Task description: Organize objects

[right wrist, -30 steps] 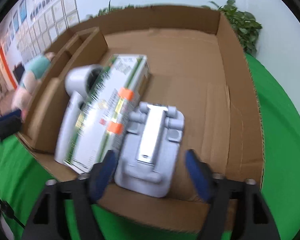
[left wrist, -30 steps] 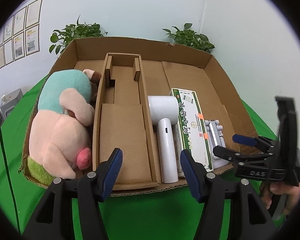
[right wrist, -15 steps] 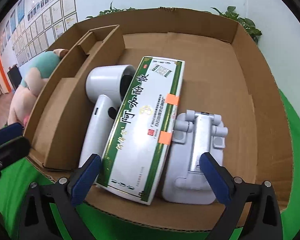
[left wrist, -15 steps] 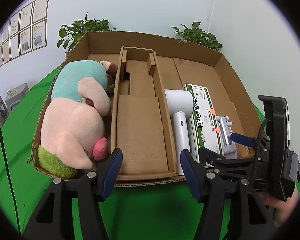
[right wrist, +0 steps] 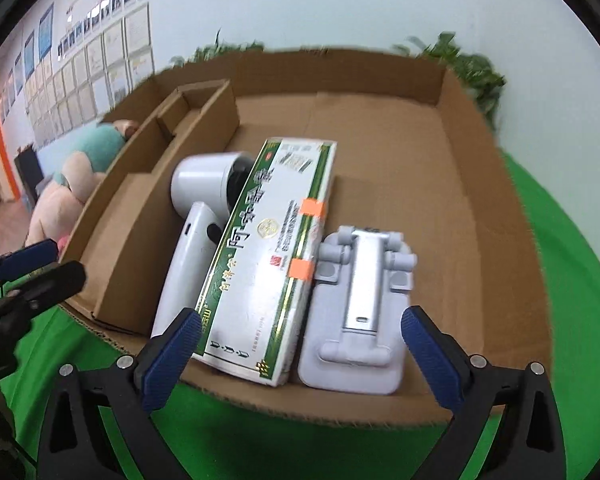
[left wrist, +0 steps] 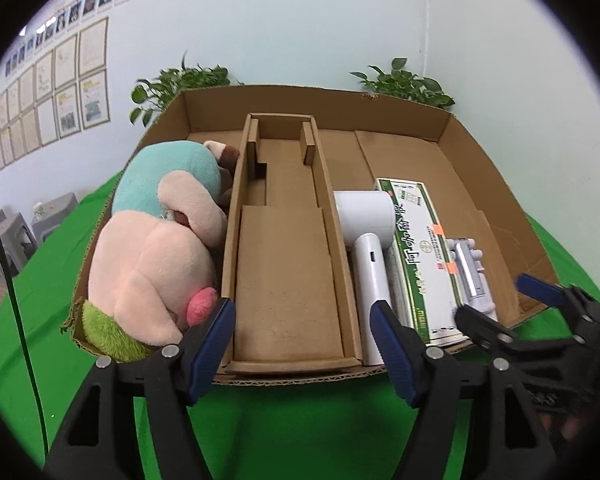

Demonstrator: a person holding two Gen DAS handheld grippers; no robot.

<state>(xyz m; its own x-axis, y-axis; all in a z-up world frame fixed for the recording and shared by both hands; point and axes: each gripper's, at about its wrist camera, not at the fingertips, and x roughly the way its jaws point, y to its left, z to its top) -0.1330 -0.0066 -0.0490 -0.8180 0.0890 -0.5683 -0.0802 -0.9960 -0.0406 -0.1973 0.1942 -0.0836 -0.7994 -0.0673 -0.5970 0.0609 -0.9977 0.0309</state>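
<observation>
An open cardboard box (left wrist: 480, 168) (right wrist: 460, 120) sits on green cloth. A pink and teal plush toy (left wrist: 156, 248) (right wrist: 68, 184) fills its left compartment. In the right compartment a white hair dryer (left wrist: 368, 248) (right wrist: 196, 232), a green-and-white carton (left wrist: 420, 248) (right wrist: 268, 248) and a grey folding stand (left wrist: 470, 268) (right wrist: 360, 300) lie side by side. My left gripper (left wrist: 302, 340) (right wrist: 32, 264) hovers at the box's near rim, jaws opening, nothing between them. My right gripper (right wrist: 302, 334) (left wrist: 504, 300) hangs over the near rim before the stand, jaws opening wide, pads touching nothing.
A cardboard divider insert (left wrist: 284, 272) runs down the box's middle and holds nothing. Potted plants (left wrist: 404, 84) stand behind the box against the wall. Green cloth (left wrist: 300, 432) covers the table around it. A black cable (left wrist: 16, 300) hangs at the far left.
My right gripper has drawn back from the grey stand and its jaws have spread much wider. The left gripper has tilted up a little and its jaws have widened slightly.
</observation>
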